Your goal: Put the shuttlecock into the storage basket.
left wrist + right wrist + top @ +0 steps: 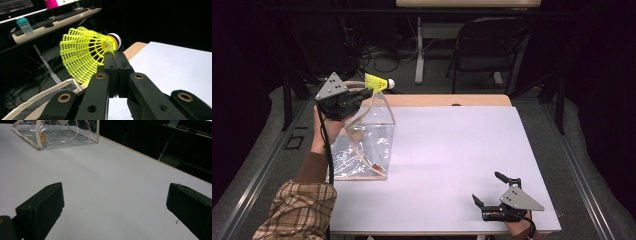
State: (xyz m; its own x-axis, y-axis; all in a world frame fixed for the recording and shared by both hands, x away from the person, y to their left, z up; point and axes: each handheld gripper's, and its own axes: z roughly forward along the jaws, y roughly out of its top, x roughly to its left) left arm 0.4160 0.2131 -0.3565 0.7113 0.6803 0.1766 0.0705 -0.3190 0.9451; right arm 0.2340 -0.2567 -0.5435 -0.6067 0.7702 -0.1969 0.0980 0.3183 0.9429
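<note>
Left gripper: raised at the far left of the high view, jaws pressed together, pointing to the right in that view; grey three-cornered plate on top.
Left hand: wrapped around the gripper body from below, wrist bent upward.
Left forearm: enters from the bottom left corner in a plaid sleeve over a brown cuff, angled up and away from the person.
Right gripper: low at the near right, jaws spread wide apart with nothing between them, pointing up and left.
Right hand: at the bottom edge, gripping the body from behind.
</note>
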